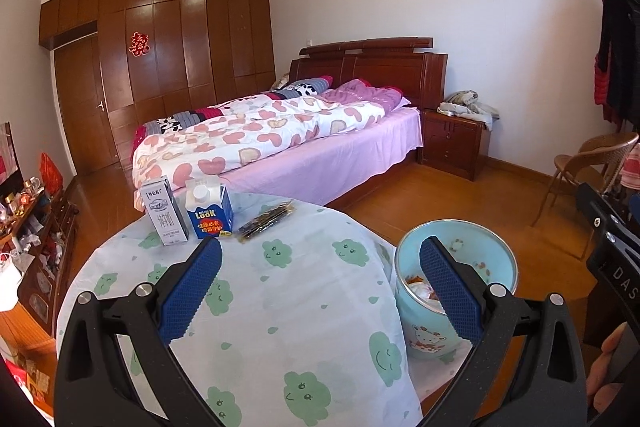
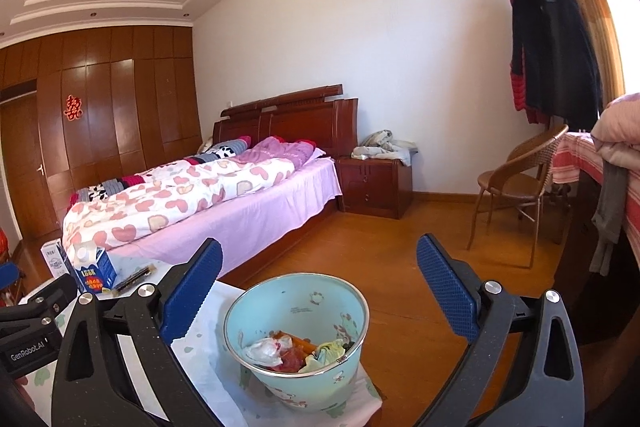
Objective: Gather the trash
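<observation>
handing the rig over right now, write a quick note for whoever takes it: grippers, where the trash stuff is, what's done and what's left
Left gripper: open, empty, above the table.
Right gripper: open, empty, above the bin.
Light blue bin: stands by the table's right edge, already holds wrappers and crumpled plastic.
Left on the table, far side: white carton, blue LOOK carton, dark snack wrapper just right of them.
Done: some trash binned. Left: those three items, none gripped yet.

Two cartons [image 1: 166, 209] [image 1: 210, 209], one wrapper [image 1: 266, 221], one bin [image 1: 454, 279]
</observation>
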A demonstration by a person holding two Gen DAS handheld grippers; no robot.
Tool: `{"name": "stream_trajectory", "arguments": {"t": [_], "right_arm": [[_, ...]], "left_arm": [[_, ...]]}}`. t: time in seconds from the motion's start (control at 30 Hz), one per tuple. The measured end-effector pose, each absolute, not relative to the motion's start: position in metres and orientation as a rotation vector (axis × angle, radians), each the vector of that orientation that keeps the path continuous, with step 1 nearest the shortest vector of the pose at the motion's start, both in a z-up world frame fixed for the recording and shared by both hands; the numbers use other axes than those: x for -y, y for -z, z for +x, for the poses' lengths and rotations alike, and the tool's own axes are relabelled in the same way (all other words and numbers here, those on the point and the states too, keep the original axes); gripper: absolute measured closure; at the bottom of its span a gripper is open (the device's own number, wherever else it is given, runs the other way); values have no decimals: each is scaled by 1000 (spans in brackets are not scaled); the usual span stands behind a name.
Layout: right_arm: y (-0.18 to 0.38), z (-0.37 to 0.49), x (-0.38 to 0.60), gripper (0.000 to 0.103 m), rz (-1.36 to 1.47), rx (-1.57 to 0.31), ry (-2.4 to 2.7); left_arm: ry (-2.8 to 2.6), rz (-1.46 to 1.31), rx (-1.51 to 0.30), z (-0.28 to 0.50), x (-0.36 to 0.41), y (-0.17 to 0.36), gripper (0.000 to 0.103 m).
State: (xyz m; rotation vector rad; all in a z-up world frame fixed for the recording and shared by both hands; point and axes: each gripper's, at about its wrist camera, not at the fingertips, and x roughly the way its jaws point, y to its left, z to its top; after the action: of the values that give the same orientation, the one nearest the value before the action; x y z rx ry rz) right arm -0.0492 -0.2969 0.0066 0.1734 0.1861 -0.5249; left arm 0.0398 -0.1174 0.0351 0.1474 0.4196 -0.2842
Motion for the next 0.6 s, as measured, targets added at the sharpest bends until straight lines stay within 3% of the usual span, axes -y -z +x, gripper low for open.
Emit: {"name": "stream_trajectory", "arguments": {"t": [0.6], "right_arm": [[-7,-56,293,7,189,-197,522]], "left_arm": [[272,143,-428,41,118,-37,6]]}}
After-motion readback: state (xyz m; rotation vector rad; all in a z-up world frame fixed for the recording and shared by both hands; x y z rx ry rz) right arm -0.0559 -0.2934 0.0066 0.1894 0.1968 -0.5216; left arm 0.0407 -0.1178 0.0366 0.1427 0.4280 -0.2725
